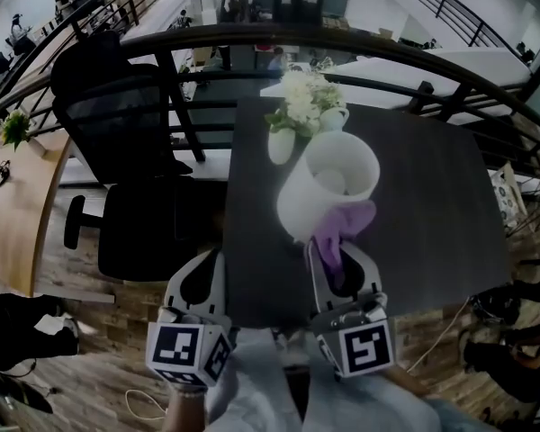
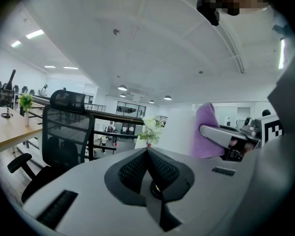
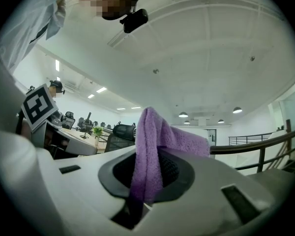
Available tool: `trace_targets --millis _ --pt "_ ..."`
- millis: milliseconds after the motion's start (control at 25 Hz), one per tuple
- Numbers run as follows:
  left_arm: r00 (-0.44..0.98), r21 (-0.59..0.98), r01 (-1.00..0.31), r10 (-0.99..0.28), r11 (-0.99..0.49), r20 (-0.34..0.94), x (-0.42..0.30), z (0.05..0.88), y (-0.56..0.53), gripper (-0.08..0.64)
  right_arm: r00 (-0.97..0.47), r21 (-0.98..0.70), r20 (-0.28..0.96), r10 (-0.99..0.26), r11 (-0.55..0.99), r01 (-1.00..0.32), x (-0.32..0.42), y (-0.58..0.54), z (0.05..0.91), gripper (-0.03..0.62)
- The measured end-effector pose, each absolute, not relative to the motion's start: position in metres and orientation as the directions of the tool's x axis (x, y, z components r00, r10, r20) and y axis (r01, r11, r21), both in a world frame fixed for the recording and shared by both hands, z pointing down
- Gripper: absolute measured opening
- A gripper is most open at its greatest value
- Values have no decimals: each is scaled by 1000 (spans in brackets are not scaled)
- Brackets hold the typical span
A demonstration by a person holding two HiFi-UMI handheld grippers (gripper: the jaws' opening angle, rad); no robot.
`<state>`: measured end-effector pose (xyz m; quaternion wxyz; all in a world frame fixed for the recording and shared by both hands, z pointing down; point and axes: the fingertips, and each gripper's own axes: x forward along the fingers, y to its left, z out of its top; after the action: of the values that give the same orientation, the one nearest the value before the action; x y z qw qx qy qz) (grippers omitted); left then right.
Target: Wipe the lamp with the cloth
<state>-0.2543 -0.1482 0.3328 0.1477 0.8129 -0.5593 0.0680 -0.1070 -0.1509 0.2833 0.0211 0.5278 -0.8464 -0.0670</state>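
A white lamp (image 1: 331, 180) with a round shade stands mid-table on the dark table (image 1: 432, 214). A purple cloth (image 1: 344, 227) lies against the lamp's near side, pinched in my right gripper (image 1: 338, 252), which sits just below the lamp. In the right gripper view the cloth (image 3: 151, 146) stands up between the shut jaws of that gripper (image 3: 148, 156). My left gripper (image 1: 201, 261) hovers at the table's front left edge, apart from the lamp. Its jaws meet with nothing in them in the left gripper view (image 2: 147, 152), where the cloth (image 2: 206, 132) shows at the right.
A white vase of pale flowers (image 1: 301, 108) stands just behind the lamp. A black office chair (image 1: 130, 165) is close to the table's left side. A dark curved railing (image 1: 360, 43) runs behind the table. Cables and bags lie on the wooden floor (image 1: 117, 367).
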Motion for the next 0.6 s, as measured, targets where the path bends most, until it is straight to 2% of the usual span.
trace_targets --millis 400,600 --pt "314 155 -947 -906 -280 283 -271 333 -141 11 -580 143 -15 -815 572 -808 -169 -155 290 49" --pt "294 147 -954 -911 -262 288 -280 336 -136 11 -603 124 18 -797 600 -790 -195 -170 295 49"
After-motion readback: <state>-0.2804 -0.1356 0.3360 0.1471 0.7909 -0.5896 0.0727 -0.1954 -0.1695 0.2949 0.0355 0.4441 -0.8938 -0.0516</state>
